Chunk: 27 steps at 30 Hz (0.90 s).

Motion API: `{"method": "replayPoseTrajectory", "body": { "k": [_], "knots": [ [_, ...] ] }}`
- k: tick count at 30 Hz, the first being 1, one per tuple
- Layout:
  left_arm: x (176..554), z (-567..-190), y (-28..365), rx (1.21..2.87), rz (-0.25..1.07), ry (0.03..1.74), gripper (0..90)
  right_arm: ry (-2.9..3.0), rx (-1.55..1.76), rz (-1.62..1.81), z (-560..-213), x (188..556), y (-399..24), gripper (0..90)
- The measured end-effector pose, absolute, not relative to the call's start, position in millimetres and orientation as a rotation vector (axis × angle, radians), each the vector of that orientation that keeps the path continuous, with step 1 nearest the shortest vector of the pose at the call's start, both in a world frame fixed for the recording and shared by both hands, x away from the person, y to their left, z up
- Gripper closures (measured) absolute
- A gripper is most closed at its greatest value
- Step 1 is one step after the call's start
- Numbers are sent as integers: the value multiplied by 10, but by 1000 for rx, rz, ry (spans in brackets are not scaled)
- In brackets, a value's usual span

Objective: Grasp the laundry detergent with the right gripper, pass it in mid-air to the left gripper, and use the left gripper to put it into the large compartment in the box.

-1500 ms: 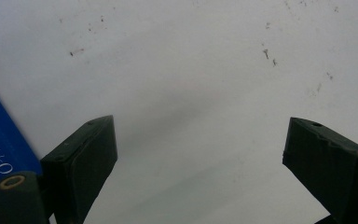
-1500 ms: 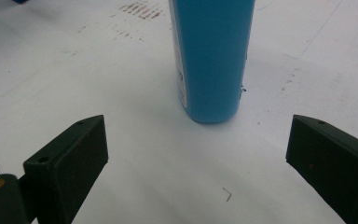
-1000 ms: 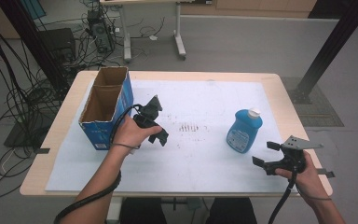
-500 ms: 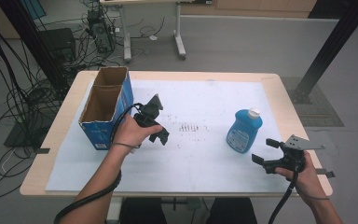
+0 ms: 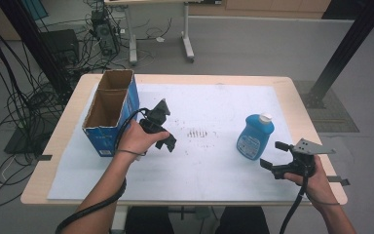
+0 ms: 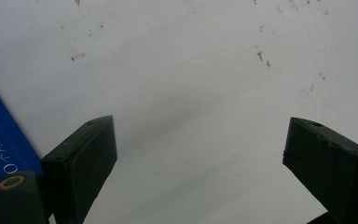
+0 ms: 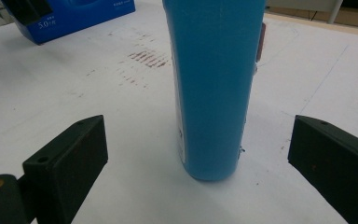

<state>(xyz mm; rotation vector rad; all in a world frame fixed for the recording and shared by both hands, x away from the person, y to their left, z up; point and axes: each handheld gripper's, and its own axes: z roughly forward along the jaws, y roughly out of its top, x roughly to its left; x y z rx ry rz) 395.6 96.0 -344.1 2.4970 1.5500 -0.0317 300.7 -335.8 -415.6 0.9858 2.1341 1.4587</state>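
White surface is carrying the blue bottle, standing at 4 o'clock; right gripper is facing it, jaws open, and left gripper, jaws open, is resting beside the box.

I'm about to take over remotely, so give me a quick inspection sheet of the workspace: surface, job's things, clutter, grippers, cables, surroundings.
Surface: white mat on a wooden table, with faint reddish marks mid-mat.
Job's things: blue bottle upright, cap on, at the mat's right; open blue cardboard box at the left.
Clutter: nothing seen.
Grippers: left gripper beside the box, jaws open over bare mat; right gripper open, facing the bottle, not touching it.
Cables: one trails from each gripper along the forearm; a tangle lies on the floor at left.
Surroundings: grey floor, another table's legs behind, black posts.
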Motion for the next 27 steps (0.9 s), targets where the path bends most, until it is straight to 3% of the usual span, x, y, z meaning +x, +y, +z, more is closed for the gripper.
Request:
{"method": "replayPoseTrajectory", "body": {
  "k": [27],
  "knots": [
    [3938, -3427, 907, 2501, -34, 1530, 96, 2103, 937, 1472, -4127, 3217, -3207, 44]
  ]
}}
